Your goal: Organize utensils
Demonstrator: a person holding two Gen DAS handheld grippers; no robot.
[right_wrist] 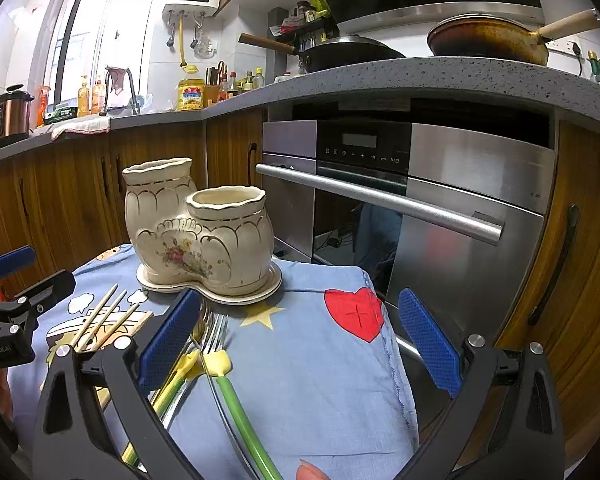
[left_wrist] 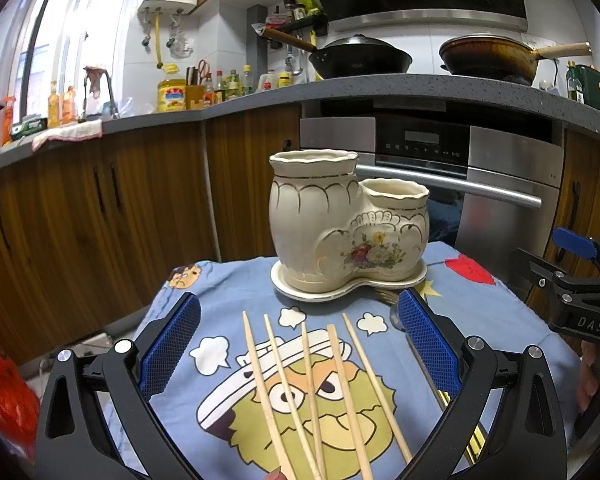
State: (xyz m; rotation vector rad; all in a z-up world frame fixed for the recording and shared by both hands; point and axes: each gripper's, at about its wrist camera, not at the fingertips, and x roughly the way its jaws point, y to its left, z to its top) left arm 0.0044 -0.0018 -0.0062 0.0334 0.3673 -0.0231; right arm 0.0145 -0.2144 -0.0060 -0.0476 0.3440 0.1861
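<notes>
A cream ceramic utensil holder (left_wrist: 344,220) with two cups, both looking empty, stands on its saucer at the far side of a small table; it also shows in the right wrist view (right_wrist: 200,228). Several wooden chopsticks (left_wrist: 312,392) lie on the cloth between the fingers of my open, empty left gripper (left_wrist: 298,344). Forks with green and yellow handles (right_wrist: 216,364) lie by the left finger of my open, empty right gripper (right_wrist: 300,340). The chopsticks (right_wrist: 108,320) show at the left of the right wrist view.
A blue cartoon tablecloth (right_wrist: 320,344) covers the small table. Behind it stand a steel oven (right_wrist: 420,208) and wooden cabinets (left_wrist: 100,208). The counter above holds pans (left_wrist: 360,56) and bottles. The right gripper shows at the left view's right edge (left_wrist: 576,280).
</notes>
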